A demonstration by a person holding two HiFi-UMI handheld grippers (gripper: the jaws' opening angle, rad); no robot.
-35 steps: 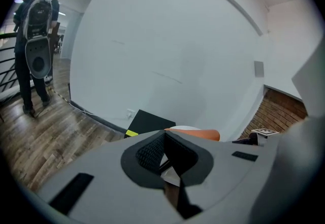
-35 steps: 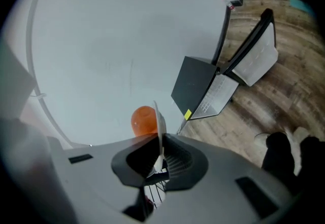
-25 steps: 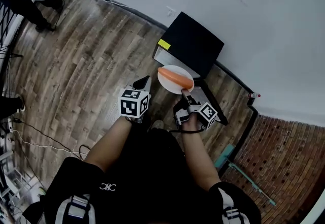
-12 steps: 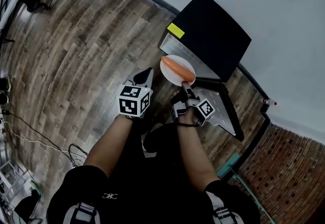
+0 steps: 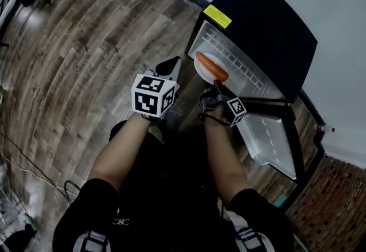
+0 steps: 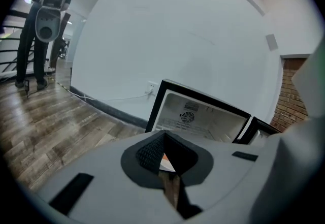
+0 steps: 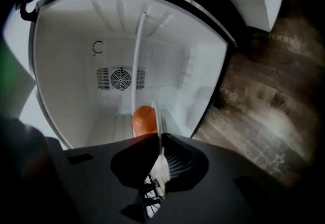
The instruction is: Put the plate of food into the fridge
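A small black fridge (image 5: 263, 22) stands on the wood floor against the white wall, its door (image 5: 269, 136) swung open to the right. My right gripper (image 5: 217, 86) is shut on the near rim of a white plate (image 5: 203, 69) that carries an orange piece of food (image 5: 213, 66). The plate hangs at the fridge's open front. In the right gripper view the plate (image 7: 161, 121) shows edge-on between the jaws of the right gripper (image 7: 158, 149), with the food (image 7: 143, 119) before the white fridge interior (image 7: 66, 65). My left gripper (image 5: 170, 66) is left of the plate, shut and empty, and the left gripper (image 6: 163, 154) faces the fridge (image 6: 198, 114).
A wire shelf (image 5: 237, 62) spans the fridge interior, with a fan grille (image 7: 121, 78) on the back wall. A person (image 6: 48, 14) stands at the far left of the room. A wall socket (image 6: 151, 86) and a cable sit left of the fridge; a brick wall (image 6: 289, 101) is at the right.
Both grippers have dropped and closed in on the fridge. The plate with the food has gone from in front of the fridge's top down to its open front.
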